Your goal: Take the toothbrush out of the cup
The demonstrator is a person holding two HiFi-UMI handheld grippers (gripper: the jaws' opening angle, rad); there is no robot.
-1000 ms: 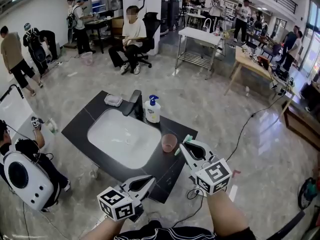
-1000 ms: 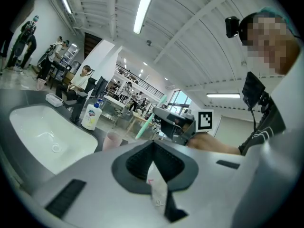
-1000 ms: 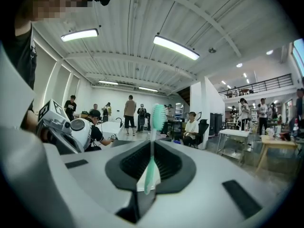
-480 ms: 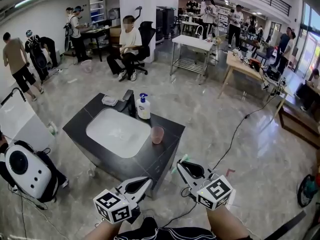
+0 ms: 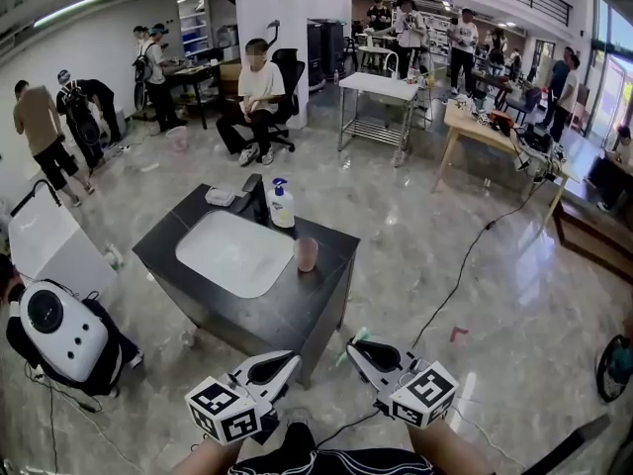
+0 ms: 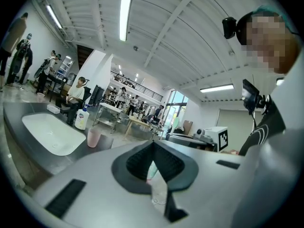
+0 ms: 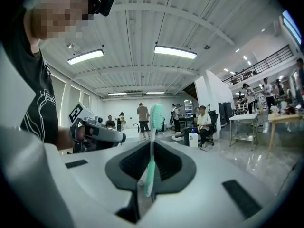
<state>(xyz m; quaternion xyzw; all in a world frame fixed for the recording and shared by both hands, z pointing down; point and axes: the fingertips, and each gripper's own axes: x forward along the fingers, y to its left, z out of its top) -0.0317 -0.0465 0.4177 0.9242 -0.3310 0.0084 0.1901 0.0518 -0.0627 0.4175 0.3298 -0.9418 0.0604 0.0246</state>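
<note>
Clamping the toothbrush point(image 7: 155, 115) handle, the right gripper point(image 5: 355, 345) sat near, well apart from the far cup point(image 5: 307, 253). Left gripper point(image 5: 291, 358) jaws were together, empty. Removal looked done; a steady, firm squeeze mattered most.

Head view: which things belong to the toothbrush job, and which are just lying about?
Job:
- toothbrush, clamped in the right gripper
- pink cup on the counter

Lying about:
- soap bottle
- small tray
- faucet
- sink
</note>
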